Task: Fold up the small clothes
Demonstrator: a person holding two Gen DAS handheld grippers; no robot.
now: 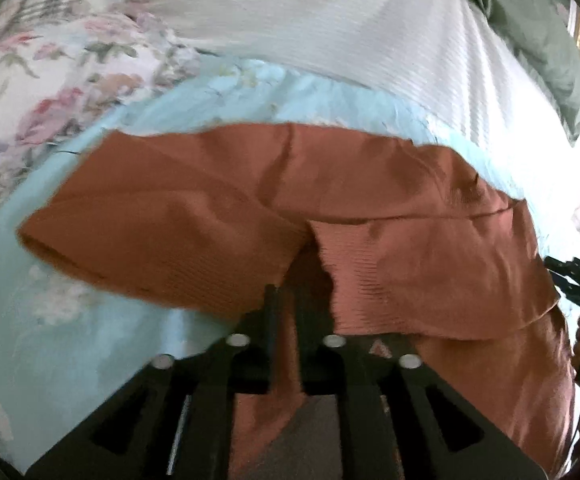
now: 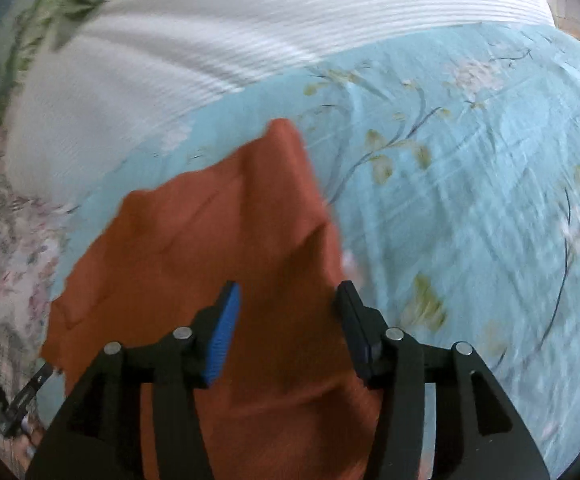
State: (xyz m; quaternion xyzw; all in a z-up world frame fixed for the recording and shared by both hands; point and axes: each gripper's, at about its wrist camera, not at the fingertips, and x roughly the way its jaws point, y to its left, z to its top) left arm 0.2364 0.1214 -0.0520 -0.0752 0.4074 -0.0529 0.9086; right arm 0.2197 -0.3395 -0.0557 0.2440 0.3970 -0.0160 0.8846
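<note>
We see orange cloth (image 1: pixel 249 208) lying rumpled on blue flowery sheet (image 2: pixel 470 200). Our left gripper (image 1: pixel 285 300) pinches cloth edge, fingers squeezed together. Our right gripper (image 2: pixel 287 300) hangs over cloth, fingers wide apart, nothing held. White ribbed blanket (image 2: pixel 209 40) lies behind.

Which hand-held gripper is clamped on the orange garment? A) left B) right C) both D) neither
A: the left hand-held gripper has its jaws pinched together on the orange garment, while the right hand-held gripper stands wide open over the cloth.
</note>
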